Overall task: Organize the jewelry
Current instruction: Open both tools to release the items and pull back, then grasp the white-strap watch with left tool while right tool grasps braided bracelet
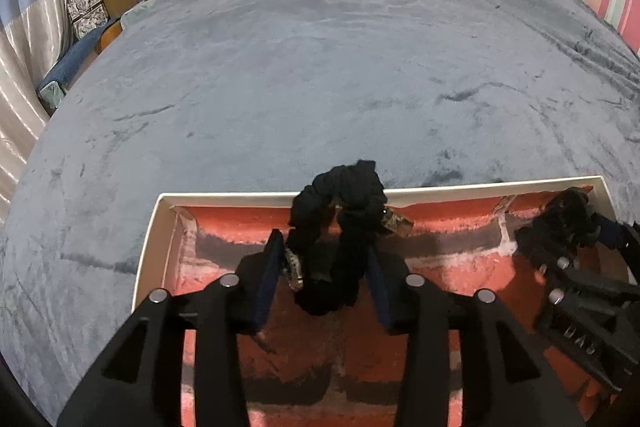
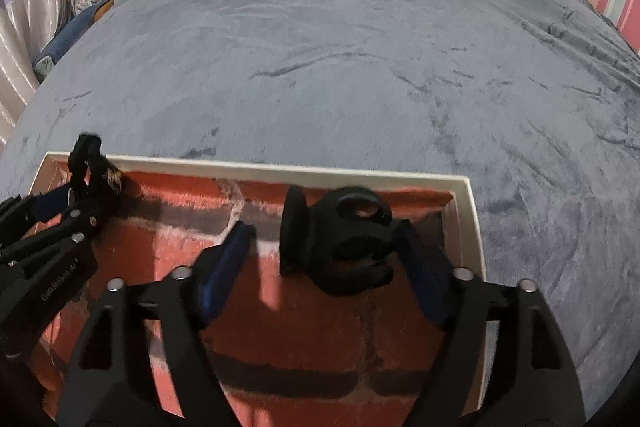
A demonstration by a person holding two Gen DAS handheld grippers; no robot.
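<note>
Two tongs work over one box (image 1: 276, 193), which lies on a grey bed (image 1: 320, 67). It is white-rimmed and lined with a red and grey brick-print fabric.

The left tongs (image 1: 322, 277) stand at a middling gap with a black scrunchie (image 1: 340, 211) between the blue pads. Its ruffled loop rises past the fingertips and leans on the far rim of the box. The right pad looks to touch the fabric and the left one stands just clear, so the hold seems let go. A small patterned clip (image 1: 294, 267) sits beside the left pad, and another mottled piece (image 1: 396, 223) pokes out at the right of the loop.

The right tongs (image 2: 324, 255) are spread wide, and a black claw clip (image 2: 340, 239) sits between the pads, near the far right corner of the box. Its right side is against the right pad; the left pad is well apart from it.

The likely risk is snagging. The scrunchie is soft and bunched, so a pad pulling back could catch a fold and drag it over the rim onto the bed, since it already leans there. The small clip by the left pad could be dragged along too. The claw clip has open loops and curved teeth; the right pad could hook them and tip it out of its corner.
</note>
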